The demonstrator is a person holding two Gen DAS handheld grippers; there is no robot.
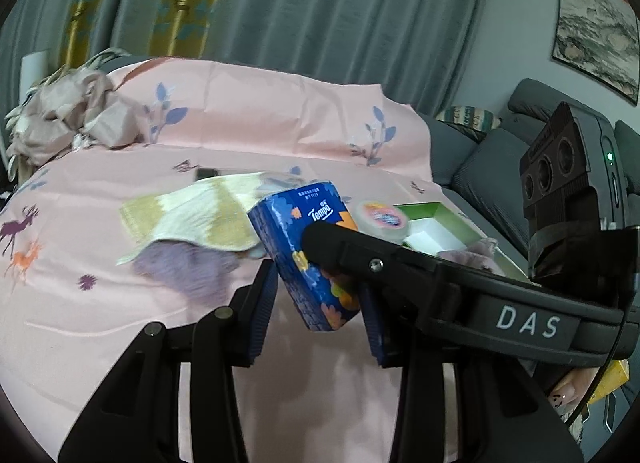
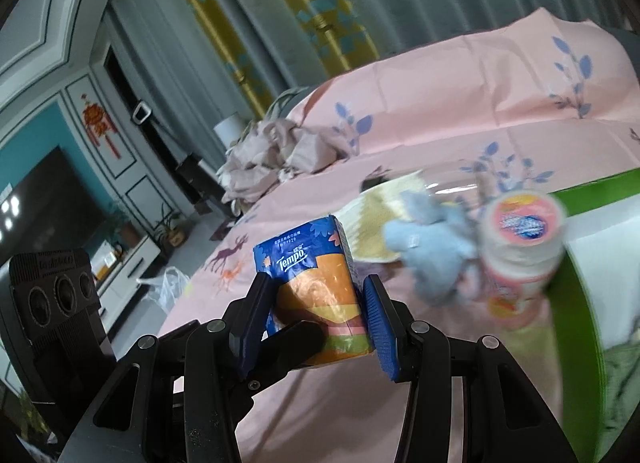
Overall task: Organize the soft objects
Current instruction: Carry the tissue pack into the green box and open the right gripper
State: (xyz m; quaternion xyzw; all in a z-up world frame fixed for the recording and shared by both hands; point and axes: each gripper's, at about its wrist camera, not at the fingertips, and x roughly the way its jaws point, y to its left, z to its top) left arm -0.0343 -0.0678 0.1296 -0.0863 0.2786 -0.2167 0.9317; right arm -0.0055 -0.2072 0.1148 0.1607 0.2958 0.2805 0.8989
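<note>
A blue and orange Tempo tissue pack hangs tilted above the pink sheet, held from two sides. My left gripper is shut on its lower half, one blue pad on each side. A black finger of my right gripper crosses in from the right and lies against the pack's face. In the right wrist view the same pack stands between the blue pads of my right gripper, which is shut on it. A finger of the left gripper shows in front of the pack there.
A pink sheet covers the surface. On it lie a yellow and white towel, a purple fluffy piece, a light blue plush toy, a pink round canister and an open green box. Crumpled cloth is heaped at the far left.
</note>
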